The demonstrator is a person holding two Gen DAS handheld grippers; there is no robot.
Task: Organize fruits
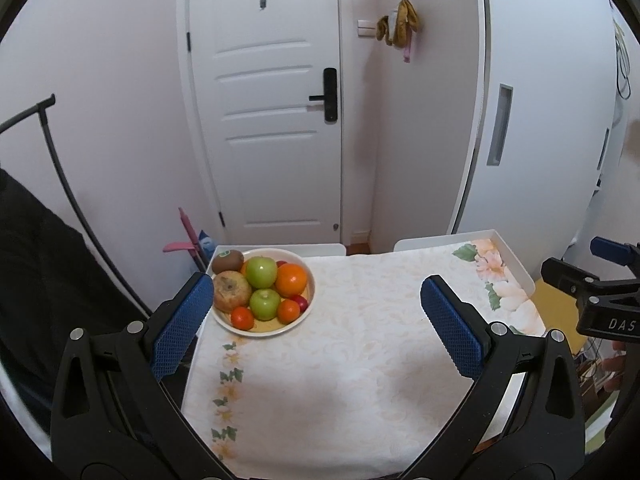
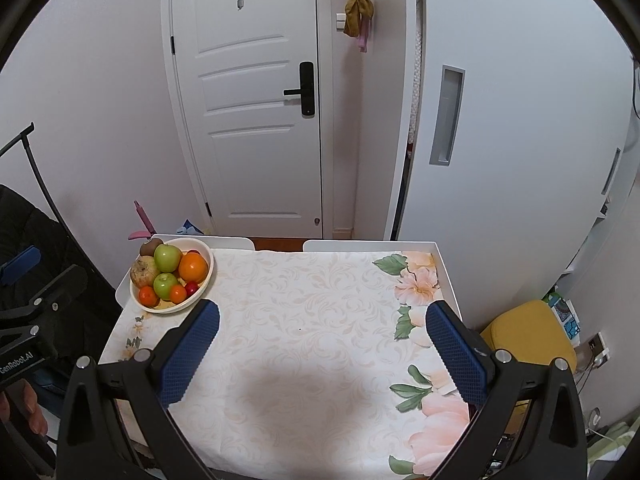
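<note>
Your left gripper (image 1: pixel 316 320) and right gripper (image 2: pixel 322 344) both hang spread wide, gripping nothing, over the floral cloth (image 2: pixel 312 320). Bowl (image 1: pixel 308 304) of fruit sits at the table's far-left corner, kiwi (image 1: pixel 227 261) on its rim.

Fruit bowl (image 2: pixel 200 293) far-left on tablecloth (image 2: pixel 304 320); right gripper (image 2: pixel 322 330) jaws apart.

Both wrist views face the door (image 1: pixel 264 112), sharing the table (image 2: pixel 304 320).
</note>
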